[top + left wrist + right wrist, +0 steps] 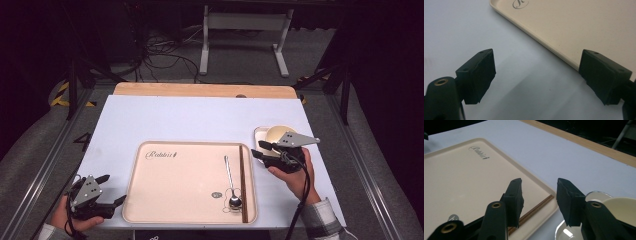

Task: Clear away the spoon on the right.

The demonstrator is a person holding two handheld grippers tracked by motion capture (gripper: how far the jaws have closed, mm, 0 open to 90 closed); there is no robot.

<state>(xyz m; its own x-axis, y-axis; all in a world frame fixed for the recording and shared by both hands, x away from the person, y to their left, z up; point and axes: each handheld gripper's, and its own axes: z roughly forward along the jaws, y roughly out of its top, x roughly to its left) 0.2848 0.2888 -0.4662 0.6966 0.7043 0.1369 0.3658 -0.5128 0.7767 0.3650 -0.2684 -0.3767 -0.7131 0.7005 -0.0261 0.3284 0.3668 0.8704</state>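
High view: the beige tray (165,200) sat in the lower middle of the frame on the white table cover (175,117). Inside it lay a metal spoon (231,182), handle toward the top of the frame and bowl toward the bottom, and a pair of brown chopsticks (243,182) running along the tray's right wall. Just beside the tray's upper right corner stood a small white dish (258,134) with a cream bowl (275,134) on it; you could not see into the bowl.

Your right gripper (259,149) hovered at the right of the frame, partly over dish and bowl, its jaws part-way apart with nothing between them; the right gripper view (539,200) showed the same gap above the tray edge.

Your left gripper (111,190) rested at lower left, just beside the tray's left rim, jaws wide apart and empty; the left gripper view (536,75) confirmed bare cover between them.
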